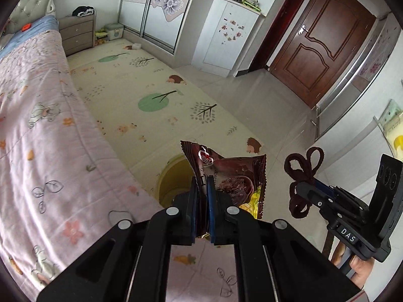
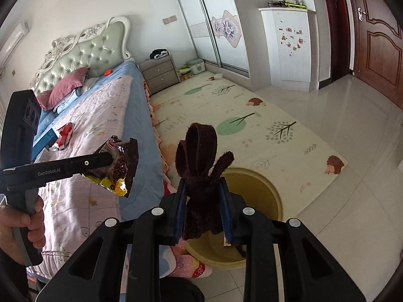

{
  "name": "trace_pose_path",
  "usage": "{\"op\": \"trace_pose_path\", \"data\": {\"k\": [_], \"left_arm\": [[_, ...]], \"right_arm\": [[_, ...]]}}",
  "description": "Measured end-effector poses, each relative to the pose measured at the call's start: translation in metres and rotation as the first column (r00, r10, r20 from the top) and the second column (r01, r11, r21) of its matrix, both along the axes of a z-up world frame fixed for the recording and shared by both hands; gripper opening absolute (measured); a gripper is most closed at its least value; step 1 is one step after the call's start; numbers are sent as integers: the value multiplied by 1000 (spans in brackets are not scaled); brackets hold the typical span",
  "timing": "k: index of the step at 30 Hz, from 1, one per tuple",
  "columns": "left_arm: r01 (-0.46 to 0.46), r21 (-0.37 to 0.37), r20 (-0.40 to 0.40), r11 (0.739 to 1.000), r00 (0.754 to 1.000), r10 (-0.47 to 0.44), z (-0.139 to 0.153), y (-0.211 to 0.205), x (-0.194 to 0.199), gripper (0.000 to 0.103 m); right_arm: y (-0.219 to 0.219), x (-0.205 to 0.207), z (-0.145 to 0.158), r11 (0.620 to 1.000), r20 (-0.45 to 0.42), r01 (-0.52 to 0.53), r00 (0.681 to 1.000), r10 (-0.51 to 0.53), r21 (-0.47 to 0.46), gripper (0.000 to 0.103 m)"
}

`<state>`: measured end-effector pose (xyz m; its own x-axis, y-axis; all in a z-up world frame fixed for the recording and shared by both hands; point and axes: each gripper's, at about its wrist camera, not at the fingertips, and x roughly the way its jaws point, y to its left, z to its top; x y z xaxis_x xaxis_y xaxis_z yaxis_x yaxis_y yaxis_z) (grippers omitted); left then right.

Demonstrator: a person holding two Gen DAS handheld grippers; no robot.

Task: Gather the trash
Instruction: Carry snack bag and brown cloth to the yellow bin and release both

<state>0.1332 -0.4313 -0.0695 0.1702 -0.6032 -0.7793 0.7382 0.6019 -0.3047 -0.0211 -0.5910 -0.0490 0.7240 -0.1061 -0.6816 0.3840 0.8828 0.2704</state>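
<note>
Right wrist view: right gripper clamped on dark brown cloth strip above yellow bin; left gripper pinching brown snack wrapper over bed; red wrapper lying on quilt.

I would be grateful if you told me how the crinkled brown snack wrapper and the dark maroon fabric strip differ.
The crinkled brown snack wrapper is glossy printed foil with a yellow lining; the dark maroon fabric strip is matte, fuzzy cloth. The wrapper is a flattened pouch, while the strip is folded into loops. The left gripper pinches the wrapper almost fully shut; the right gripper stands wider around the strip. Both hang near the yellow bin.
</note>
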Motion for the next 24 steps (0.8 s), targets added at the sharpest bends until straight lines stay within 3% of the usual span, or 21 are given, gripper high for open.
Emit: {"op": "trace_pose_path", "data": {"k": [10,20,22,23,24], "left_arm": [[53,84,6,995,999,-53,-25,-56,1,7],[86,106,-28,991,996,-84,-36,-85,11,9],[76,132,-26,988,997,-73,-40,-90,10,28],[58,152,-21,987,998,-56,-43,-91,12,63],[38,167,-15,985,999,-36,-45,-91,15,84]], "right_arm": [[-29,7,-24,999,-46,32,998,-31,19,25],[-49,19,-37,998,-71,43,997,-40,34,28],[-52,20,-42,998,-84,49,995,-46,38,55],[-55,20,-45,998,-90,54,995,-50,40,68],[-56,19,-47,997,-92,63,994,-60,37,68]]}}
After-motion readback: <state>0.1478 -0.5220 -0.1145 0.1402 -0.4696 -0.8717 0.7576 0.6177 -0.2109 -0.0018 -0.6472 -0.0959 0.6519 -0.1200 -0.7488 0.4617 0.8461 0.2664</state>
